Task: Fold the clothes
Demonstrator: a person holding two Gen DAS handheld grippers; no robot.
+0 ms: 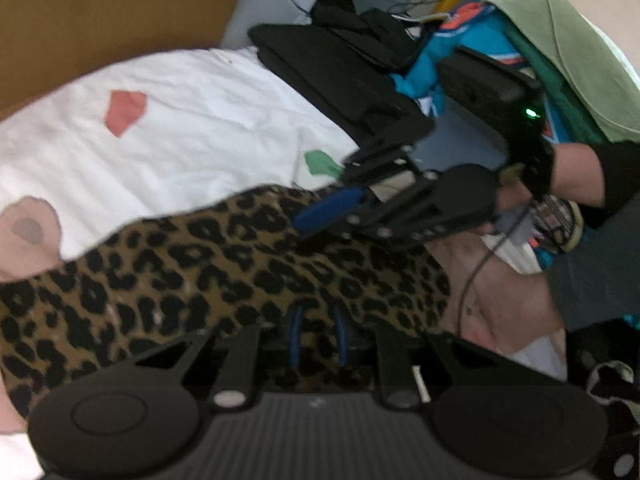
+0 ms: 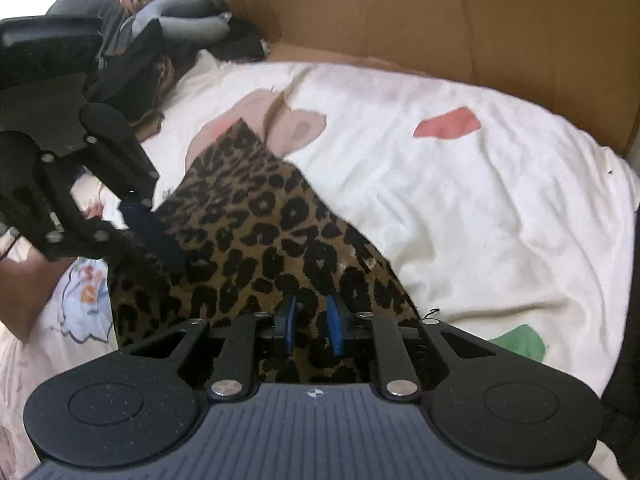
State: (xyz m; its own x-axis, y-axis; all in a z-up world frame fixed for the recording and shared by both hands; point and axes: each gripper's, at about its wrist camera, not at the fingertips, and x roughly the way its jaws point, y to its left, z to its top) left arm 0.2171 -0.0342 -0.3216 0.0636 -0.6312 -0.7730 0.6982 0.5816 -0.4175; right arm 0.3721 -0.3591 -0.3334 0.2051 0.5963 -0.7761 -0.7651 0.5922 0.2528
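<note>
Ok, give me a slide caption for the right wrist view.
Both grippers grip a leopard-print garment over the white bedspread, cardboard behind.

The leopard-print garment is soft, matt knit-like cloth with a slightly fuzzy nap. The white bedcover is matt woven cloth, lightly creased, with flat coloured patches. The cardboard panel is matt brown paperboard. Both gripper bodies are matt black plastic, ribbed and finely stippled, with bright metal pivot pins and smooth blue pads.
</note>
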